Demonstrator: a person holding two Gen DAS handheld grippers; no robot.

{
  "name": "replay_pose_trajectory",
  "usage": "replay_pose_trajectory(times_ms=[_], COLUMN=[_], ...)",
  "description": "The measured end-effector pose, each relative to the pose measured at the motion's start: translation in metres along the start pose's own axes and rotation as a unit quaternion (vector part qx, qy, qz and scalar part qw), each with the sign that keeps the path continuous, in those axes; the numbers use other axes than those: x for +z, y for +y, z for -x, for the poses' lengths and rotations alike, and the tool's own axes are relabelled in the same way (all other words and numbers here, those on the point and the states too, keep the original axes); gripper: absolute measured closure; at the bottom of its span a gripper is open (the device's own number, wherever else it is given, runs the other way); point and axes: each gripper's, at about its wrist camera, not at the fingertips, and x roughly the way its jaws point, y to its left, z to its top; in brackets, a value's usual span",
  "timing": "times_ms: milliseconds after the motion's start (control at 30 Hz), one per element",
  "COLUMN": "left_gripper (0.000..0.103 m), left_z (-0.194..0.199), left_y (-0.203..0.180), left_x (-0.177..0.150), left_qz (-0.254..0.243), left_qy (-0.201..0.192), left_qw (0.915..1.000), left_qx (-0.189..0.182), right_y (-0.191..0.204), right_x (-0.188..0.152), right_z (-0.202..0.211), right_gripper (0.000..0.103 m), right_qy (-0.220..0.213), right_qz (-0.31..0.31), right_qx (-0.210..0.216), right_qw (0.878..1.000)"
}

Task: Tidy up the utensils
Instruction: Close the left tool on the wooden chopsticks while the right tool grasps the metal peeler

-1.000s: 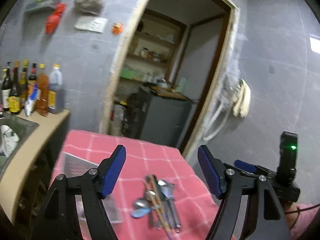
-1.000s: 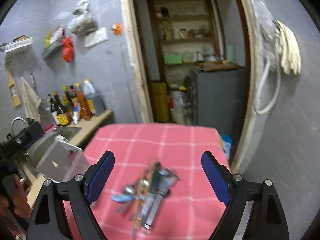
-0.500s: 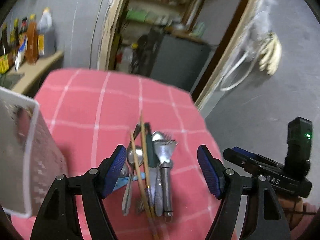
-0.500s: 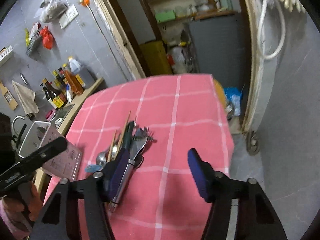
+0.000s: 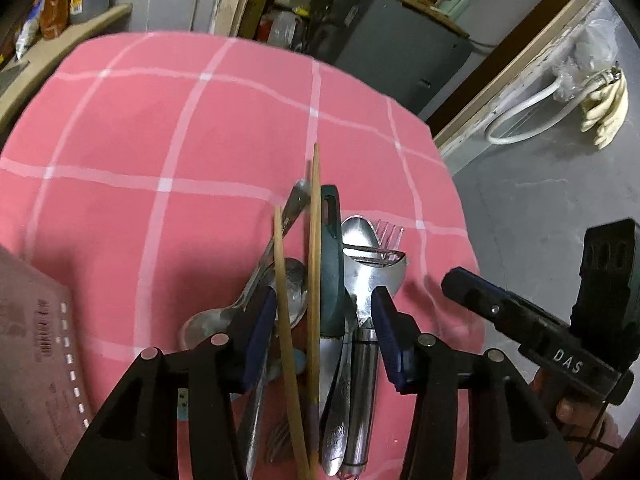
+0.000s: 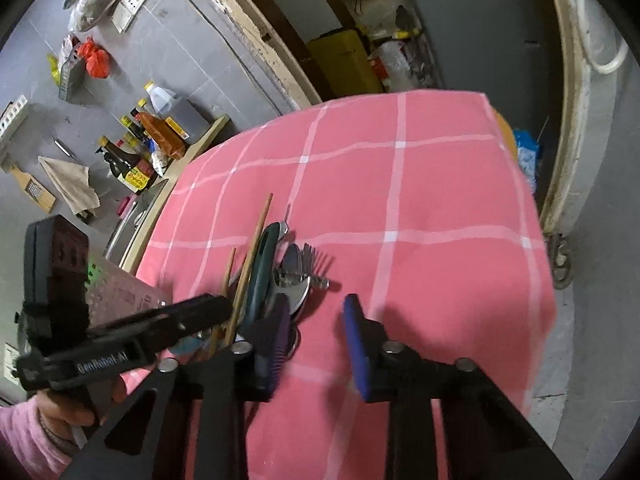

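A heap of utensils (image 5: 340, 280) lies on the pink checked tablecloth (image 5: 180, 140): two wooden chopsticks (image 5: 314, 240), a green-handled tool (image 5: 331, 264), spoons (image 5: 362, 232), a fork (image 5: 390, 234) and a steel handle (image 5: 364, 376). My left gripper (image 5: 324, 334) hangs low over the heap. Its jaws are closing, with the chopsticks and green handle between the blue pads (image 5: 262, 332), which do not visibly press. My right gripper (image 6: 318, 336) is just right of the heap (image 6: 280, 276), jaws closing, only cloth between them. Its left pad (image 6: 280, 332) overlaps the heap's edge.
A perforated pale holder (image 5: 36, 360) stands at the table's left, also seen in the right wrist view (image 6: 120, 292). A counter with bottles (image 6: 152, 140) and a sink lie beyond. The table's right edge (image 6: 536, 240) drops to the floor by a doorway.
Both grippers came down and tilted toward the utensil heap, which now fills the lower views. Both pairs of jaws narrowed; the left now straddles the chopsticks.
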Motion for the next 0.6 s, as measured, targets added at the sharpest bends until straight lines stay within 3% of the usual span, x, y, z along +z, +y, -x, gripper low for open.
replay_pose_trajectory(times_ms=[100,167,300,600], left_gripper=[0.061,0.071,0.074,0.089], left_z=[-0.004,-0.008,-0.012,-0.009], left_y=[0.006,0.01,0.015,0.019], left_x=[-0.001,0.0,0.003,0.014], left_qz=[0.009,0.012,0.018,0.021], left_qy=[0.01,0.019,0.032,0.048], left_qw=[0.9999,0.9997,0.9993,0.9985], left_qx=[-0.002,-0.004,-0.008,-0.018], right_y=[-0.002,-0.004,-0.008,-0.022], right_x=[0.003,0.001,-0.001,0.004], right_z=[-0.008,-0.015,-0.026,-0.036], right_gripper=[0.083,0.083,0.083,0.087], right_qy=[0.017,0.035,0.055,0.061], right_qz=[-0.013,-0.018,-0.035,-0.089], right_qx=[0.02,0.032,0.049,0.081], right_qw=[1.0,0.999,0.997,0.991])
